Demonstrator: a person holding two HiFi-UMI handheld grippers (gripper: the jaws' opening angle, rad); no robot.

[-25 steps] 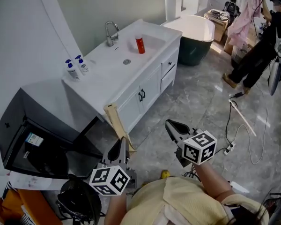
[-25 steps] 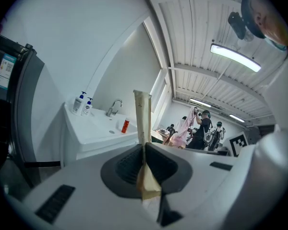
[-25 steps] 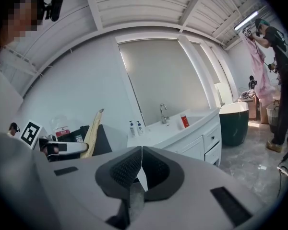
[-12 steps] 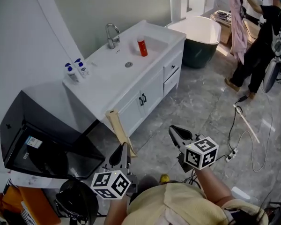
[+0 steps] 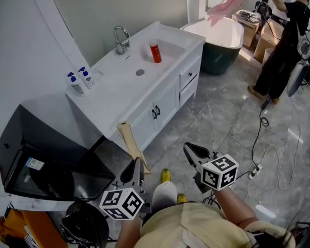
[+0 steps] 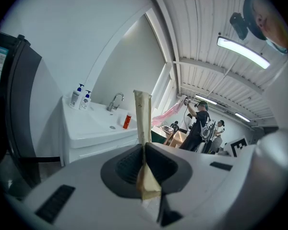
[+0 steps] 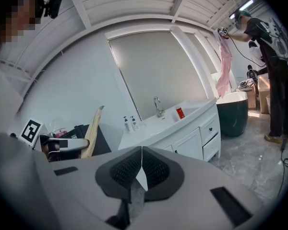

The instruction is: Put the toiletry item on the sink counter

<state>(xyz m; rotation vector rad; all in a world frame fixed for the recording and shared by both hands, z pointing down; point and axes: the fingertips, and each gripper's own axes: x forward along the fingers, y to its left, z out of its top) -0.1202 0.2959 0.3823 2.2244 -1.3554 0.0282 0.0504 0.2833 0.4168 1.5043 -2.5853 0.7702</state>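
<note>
A long beige toiletry tube (image 5: 130, 142) stands up from my left gripper (image 5: 136, 165), which is shut on its lower end; in the left gripper view the tube (image 6: 143, 115) rises straight from the closed jaws of the left gripper (image 6: 144, 146). My right gripper (image 5: 191, 152) hangs shut and empty over the floor, and the right gripper view shows the right gripper (image 7: 140, 150) with its jaws pressed together. The white sink counter (image 5: 116, 89) lies ahead and to the left, well apart from both grippers. On it stand a red bottle (image 5: 155, 51) and two pump bottles (image 5: 78, 79).
A faucet (image 5: 121, 39) rises at the counter's back. A black cabinet (image 5: 39, 149) stands left of the vanity, a bathtub (image 5: 221, 39) to its right. A person (image 5: 288, 40) holds up a pink cloth (image 5: 225, 4) at the far right. A cable (image 5: 262, 138) trails across the marble floor.
Both grippers stay about where they were, the left still shut on the tube. My yellow-shoed foot has come forward. The person at the back has swung the pink cloth up.
</note>
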